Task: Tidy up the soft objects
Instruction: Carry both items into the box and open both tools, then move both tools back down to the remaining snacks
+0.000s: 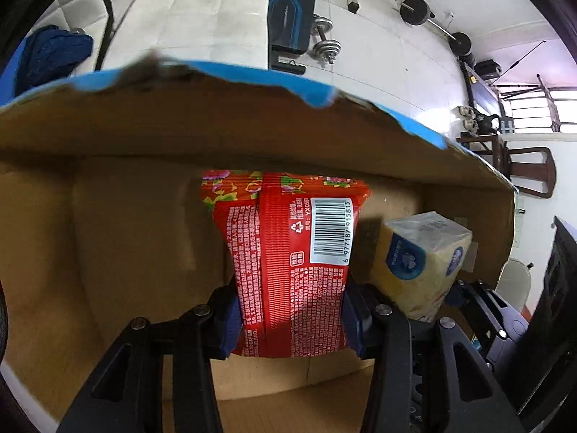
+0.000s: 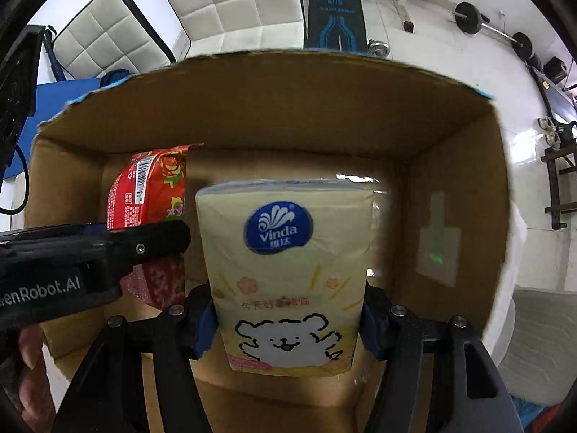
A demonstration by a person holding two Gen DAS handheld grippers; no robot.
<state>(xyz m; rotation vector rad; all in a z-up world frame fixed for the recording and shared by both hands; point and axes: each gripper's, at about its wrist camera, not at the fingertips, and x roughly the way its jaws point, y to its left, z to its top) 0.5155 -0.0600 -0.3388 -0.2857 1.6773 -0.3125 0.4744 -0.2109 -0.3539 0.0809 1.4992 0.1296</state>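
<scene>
My left gripper is shut on a red tissue pack with a barcode and holds it inside an open cardboard box. My right gripper is shut on a yellow Vinda tissue pack with a white bear print, also inside the box. The two packs are side by side: the yellow pack shows to the right in the left wrist view, and the red pack with the left gripper's body shows to the left in the right wrist view.
The box has a torn blue-edged far flap. Beyond it lie a white tiled floor, a white padded sofa, a black and blue workout bench, dumbbells, a barbell and a wooden chair.
</scene>
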